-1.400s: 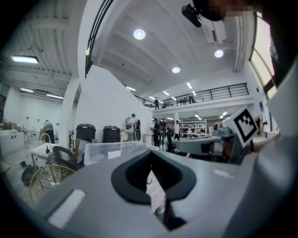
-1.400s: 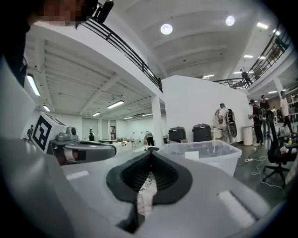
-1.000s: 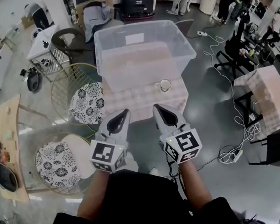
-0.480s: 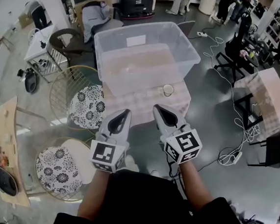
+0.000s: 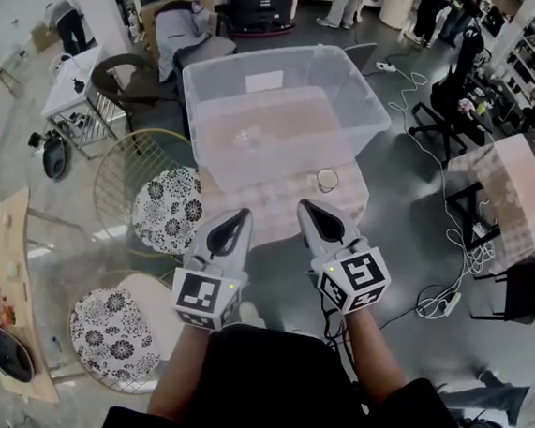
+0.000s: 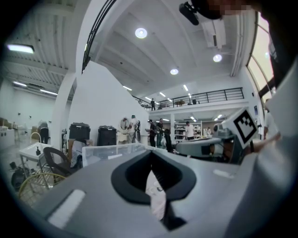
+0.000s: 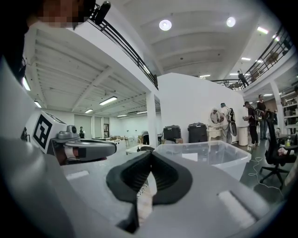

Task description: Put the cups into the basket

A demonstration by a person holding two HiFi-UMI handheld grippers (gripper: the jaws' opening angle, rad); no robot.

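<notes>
Cup (image 5: 327, 178) stands on the desk (image 5: 282, 208) just outside the near right corner of the clear basket (image 5: 292, 55), not yet inside, while the left tool (image 5: 240, 216) and right tool (image 5: 305, 206), both pressed together on nothing, hang level side by side short of it, likely poised for the reach.

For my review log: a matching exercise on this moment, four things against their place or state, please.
1 cup
2 clear bin
3 floral cushion
4 right tongs

A shut, nothing held
B left of the table, black-and-white pattern
C lidless, on the table's far part
D on the tabletop, just before the bin's near wall

Pairs: 1-D, 2-C, 3-B, 4-A
</notes>
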